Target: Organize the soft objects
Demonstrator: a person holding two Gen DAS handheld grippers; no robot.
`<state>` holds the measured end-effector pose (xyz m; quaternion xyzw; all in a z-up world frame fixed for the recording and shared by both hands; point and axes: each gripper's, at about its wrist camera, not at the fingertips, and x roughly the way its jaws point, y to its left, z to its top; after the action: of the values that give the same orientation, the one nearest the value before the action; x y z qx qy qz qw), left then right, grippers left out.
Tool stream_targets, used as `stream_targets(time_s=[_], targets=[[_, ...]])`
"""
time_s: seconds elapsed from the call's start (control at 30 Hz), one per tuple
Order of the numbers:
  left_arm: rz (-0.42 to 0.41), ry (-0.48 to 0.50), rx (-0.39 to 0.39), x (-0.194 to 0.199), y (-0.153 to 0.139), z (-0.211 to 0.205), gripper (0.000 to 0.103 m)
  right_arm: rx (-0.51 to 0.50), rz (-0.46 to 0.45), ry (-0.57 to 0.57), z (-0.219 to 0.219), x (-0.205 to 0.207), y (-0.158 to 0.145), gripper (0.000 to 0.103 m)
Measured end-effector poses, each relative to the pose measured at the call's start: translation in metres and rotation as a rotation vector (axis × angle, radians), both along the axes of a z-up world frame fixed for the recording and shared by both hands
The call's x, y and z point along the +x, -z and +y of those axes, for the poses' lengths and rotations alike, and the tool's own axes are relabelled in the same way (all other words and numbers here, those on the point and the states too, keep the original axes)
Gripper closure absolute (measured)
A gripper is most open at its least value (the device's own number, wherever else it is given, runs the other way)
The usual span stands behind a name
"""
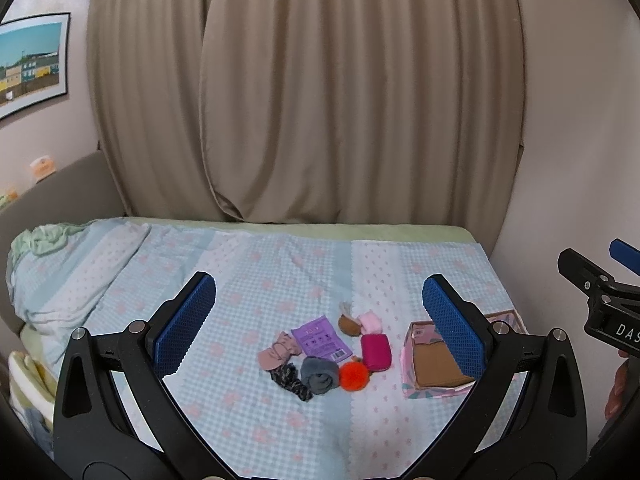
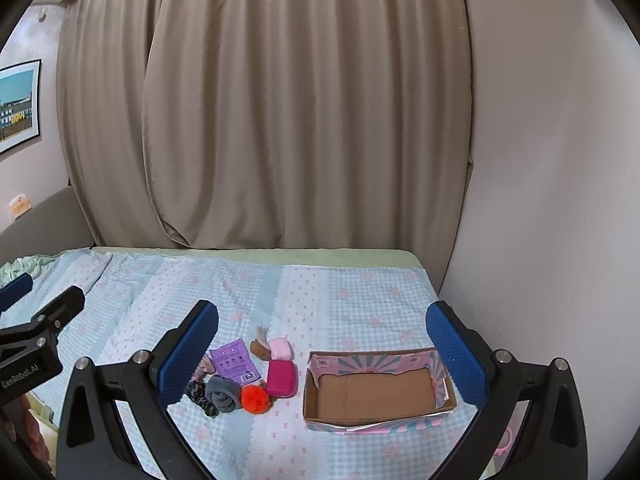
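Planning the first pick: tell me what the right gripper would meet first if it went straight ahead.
Probably the bedspread just beyond the cardboard box. The open right gripper points there, between the box and the pink pouch; depth is unclear.

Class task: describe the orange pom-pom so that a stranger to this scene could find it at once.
Start at the open cardboard box on the checked bedspread. Left of it lies a cluster of small soft things. The orange pom-pom sits at its near edge, beside the magenta pouch: the only round, fuzzy, bright orange item.

Matt cardboard box [image 2: 376,390], fuzzy pompom [image 2: 255,398]
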<state>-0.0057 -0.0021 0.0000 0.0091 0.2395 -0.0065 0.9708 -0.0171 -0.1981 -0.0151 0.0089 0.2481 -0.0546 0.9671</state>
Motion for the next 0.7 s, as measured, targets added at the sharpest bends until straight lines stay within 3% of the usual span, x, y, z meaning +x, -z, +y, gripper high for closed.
stream_targets(time_s=[0.7], targets=[[0.012,0.018,-0.013,-0.0060,0.0034,0.0004,0.001,-0.009,-0.005,0.010,0.0027,-0.0035,0.0050,0.000]])
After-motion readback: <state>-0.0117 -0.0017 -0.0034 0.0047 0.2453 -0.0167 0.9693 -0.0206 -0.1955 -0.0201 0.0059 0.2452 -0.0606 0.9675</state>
